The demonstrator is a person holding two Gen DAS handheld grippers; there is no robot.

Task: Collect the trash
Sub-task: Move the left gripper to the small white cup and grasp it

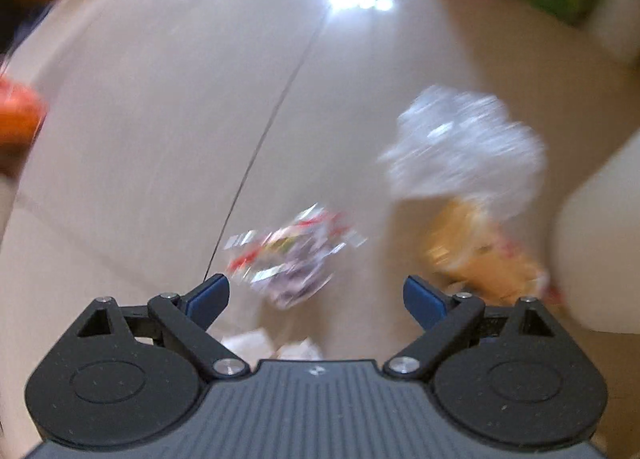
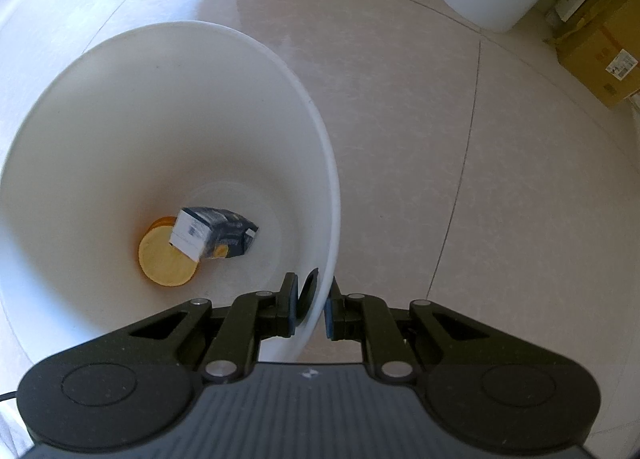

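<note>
left gripper (image 1: pixel 316 299): our jaws stand wide apart with nothing between the blue pads; the whole view is smeared.
right gripper (image 2: pixel 311 309): our jaws are clamped on the rim of the white bucket (image 2: pixel 256 99), one pad inside the wall and one outside.
wrapper (image 1: pixel 288 259): crumpled, red, white and purple, on the floor (image 1: pixel 160 139) just ahead of our left jaws, a little toward the left finger; too balled up to give a long axis.
clear bag (image 1: pixel 464 147): farther ahead and off to the right of our left jaws.
tan bag (image 1: pixel 480 259): just beyond the right finger, below the clear bag.
key relation: we judge the wrapper the nearest piece, almost straight ahead of the open left jaws; the right hand is busy with the bucket, so the left hand takes it.
in the bucket: a yellow lid (image 2: pixel 166 259) and a dark blue carton (image 2: pixel 216 237) lie at the bottom, ahead and left of our right jaws.
writing: the carton shows a printed code square; no words readable. print on the wrapper is blurred beyond reading.
</note>
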